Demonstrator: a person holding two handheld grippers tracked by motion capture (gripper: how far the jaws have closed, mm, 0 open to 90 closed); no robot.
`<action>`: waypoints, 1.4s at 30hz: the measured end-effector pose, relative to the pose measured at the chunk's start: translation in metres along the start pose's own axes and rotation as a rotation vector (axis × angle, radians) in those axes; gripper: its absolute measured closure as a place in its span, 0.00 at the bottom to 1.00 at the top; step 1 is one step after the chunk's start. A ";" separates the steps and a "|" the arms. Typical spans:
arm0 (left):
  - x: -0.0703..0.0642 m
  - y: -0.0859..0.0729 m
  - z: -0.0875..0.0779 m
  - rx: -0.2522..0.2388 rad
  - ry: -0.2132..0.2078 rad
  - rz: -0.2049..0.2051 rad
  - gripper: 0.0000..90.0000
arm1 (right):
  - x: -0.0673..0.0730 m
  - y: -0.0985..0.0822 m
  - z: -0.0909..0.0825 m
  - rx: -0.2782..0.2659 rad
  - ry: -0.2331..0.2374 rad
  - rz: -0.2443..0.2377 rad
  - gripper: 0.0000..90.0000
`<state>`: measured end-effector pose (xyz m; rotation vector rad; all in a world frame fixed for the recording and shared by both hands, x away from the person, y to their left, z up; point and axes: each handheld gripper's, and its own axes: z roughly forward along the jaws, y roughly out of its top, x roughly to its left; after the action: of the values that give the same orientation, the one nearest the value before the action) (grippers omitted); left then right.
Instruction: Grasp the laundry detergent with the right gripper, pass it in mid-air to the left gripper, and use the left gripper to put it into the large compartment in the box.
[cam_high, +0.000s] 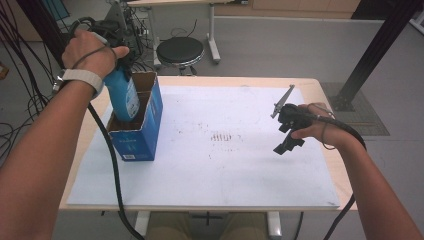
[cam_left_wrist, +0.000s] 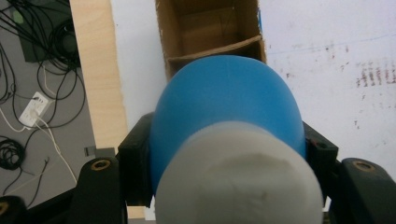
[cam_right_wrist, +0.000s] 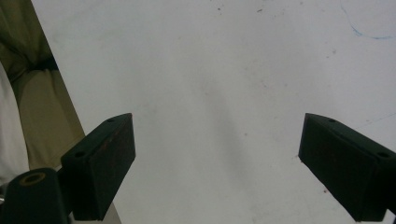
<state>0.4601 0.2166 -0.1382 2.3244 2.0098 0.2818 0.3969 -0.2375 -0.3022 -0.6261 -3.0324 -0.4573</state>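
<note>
Grey floor, a round black stool (cam_high: 180, 50) and a mess of cables behind the table (cam_high: 320, 87), which has a big white sheet (cam_high: 225, 165) over its wooden top, a bit smudged in the middle. On my feed the left gripper (cam_high: 120, 47) is clamped tight on a blue bottle (cam_high: 122, 97) with a white cap (cam_left_wrist: 238, 179); in the left gripper view both black jaws press the bottle's sides just below the cap. The bottle hangs bottom-down with its lower end inside the near compartment of an open blue cardboard box (cam_high: 137, 135), which stands on the sheet's left side. The box has a cardboard divider (cam_left_wrist: 215, 49) across it, and the far compartment looks bare from up top. The right gripper (cam_high: 287, 135) is well apart from all that, hovering over the right side of the sheet, jaws spread wide with nothing between them, just plain white sheet under it in its own view.
</note>
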 end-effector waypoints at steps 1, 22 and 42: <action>0.000 0.000 0.002 -0.001 0.000 0.000 0.42 | 0.000 0.000 0.001 -0.002 0.003 0.002 0.12; -0.001 -0.004 0.043 -0.002 -0.017 0.004 0.42 | -0.001 -0.005 0.008 0.008 0.009 0.013 0.12; -0.004 -0.009 0.075 0.002 -0.013 0.010 0.42 | -0.003 -0.007 0.013 0.007 0.017 0.023 0.12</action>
<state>0.4641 0.2203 -0.2139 2.3318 1.9942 0.2651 0.3975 -0.2410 -0.3166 -0.6519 -3.0059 -0.4492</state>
